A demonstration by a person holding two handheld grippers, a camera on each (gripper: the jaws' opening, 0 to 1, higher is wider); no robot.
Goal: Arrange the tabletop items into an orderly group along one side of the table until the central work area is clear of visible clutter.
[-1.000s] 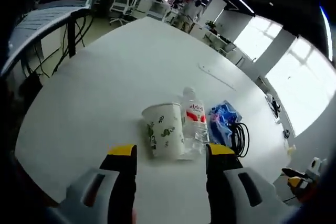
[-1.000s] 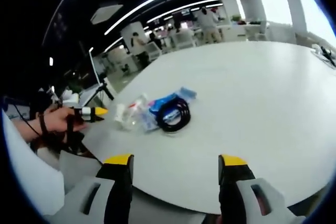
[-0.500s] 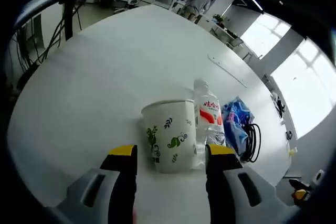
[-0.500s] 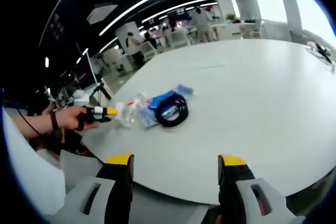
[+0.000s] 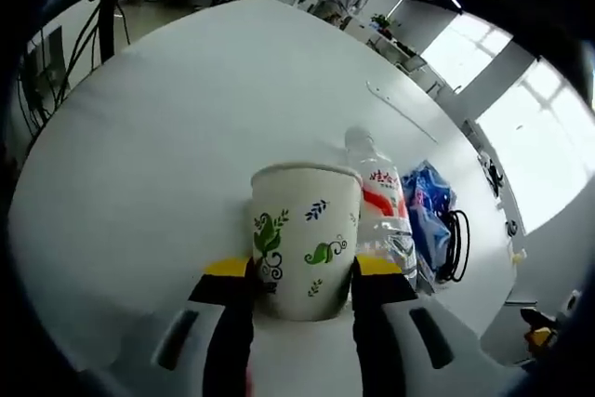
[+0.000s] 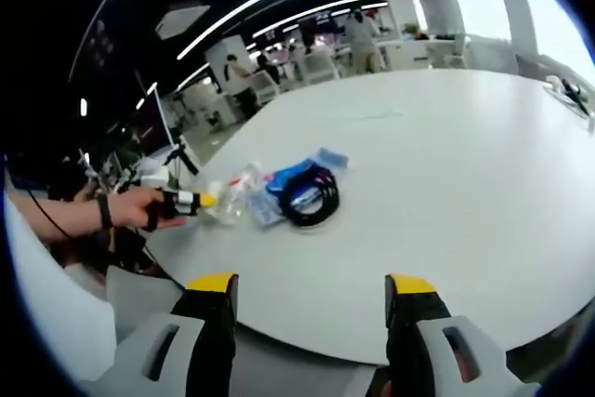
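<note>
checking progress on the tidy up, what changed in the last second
The left gripper closed in on the cup, and its jaws narrowed until they sit at the cup's sides near its base. The bottle, blue bag and black cable stayed grouped beside the cup. The right gripper stayed open, off the table edge.

White paper cup with green/blue leaf print. Clear bottle, red-white label. Blue plastic bag. Black cable coil. White table. Gripper tips yellow, bodies grey.
</note>
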